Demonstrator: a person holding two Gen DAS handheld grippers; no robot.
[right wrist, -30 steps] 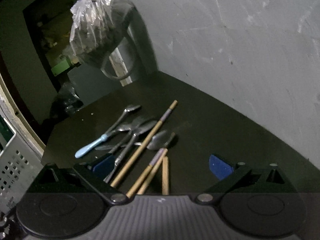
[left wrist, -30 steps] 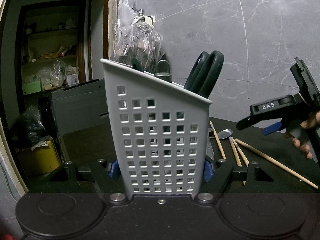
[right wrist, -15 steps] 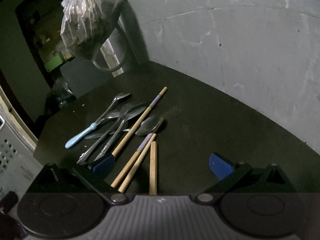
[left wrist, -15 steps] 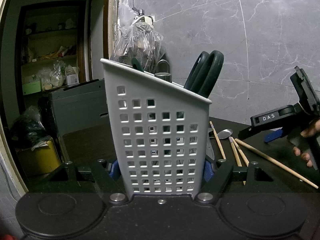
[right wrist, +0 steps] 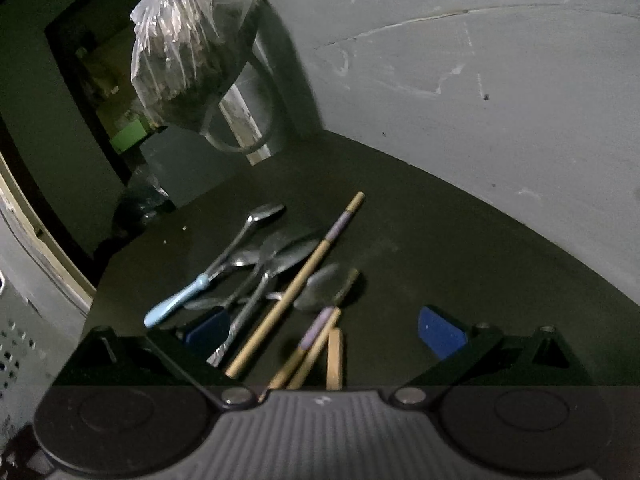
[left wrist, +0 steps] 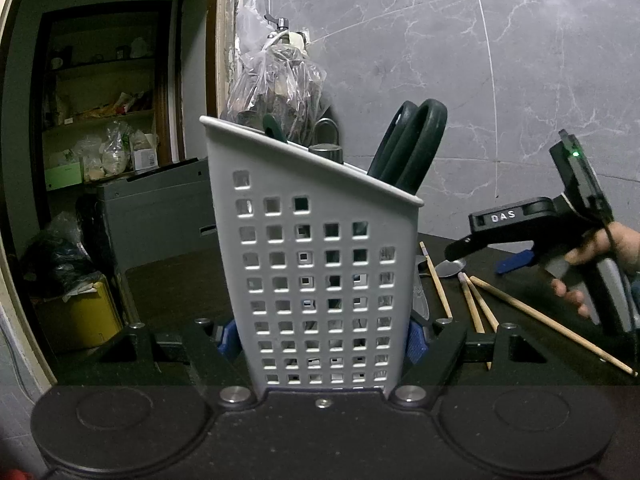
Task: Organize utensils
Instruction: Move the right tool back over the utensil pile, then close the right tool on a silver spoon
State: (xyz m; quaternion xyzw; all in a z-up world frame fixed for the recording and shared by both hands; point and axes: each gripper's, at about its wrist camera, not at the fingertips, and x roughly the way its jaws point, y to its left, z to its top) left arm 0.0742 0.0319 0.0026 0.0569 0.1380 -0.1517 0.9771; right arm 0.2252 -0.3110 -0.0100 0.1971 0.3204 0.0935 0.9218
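Utensils (right wrist: 280, 280) lie loose just ahead of the right claw (right wrist: 324, 332), jaws spread, empty. The left claw (left wrist: 320, 338) clamps the caddy (left wrist: 316, 272). Best to straddle one chopstick (right wrist: 296, 284), then pinch.

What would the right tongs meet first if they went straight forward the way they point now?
Probably the loose chopsticks lying on the dark counter, right between the open right tongs. The spoons lie just beyond and to the left. Depth is unclear, so the counter itself could come first.

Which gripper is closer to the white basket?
Left. The left gripper is clamped on the basket; the right gripper is open above the chopsticks, apart from it.
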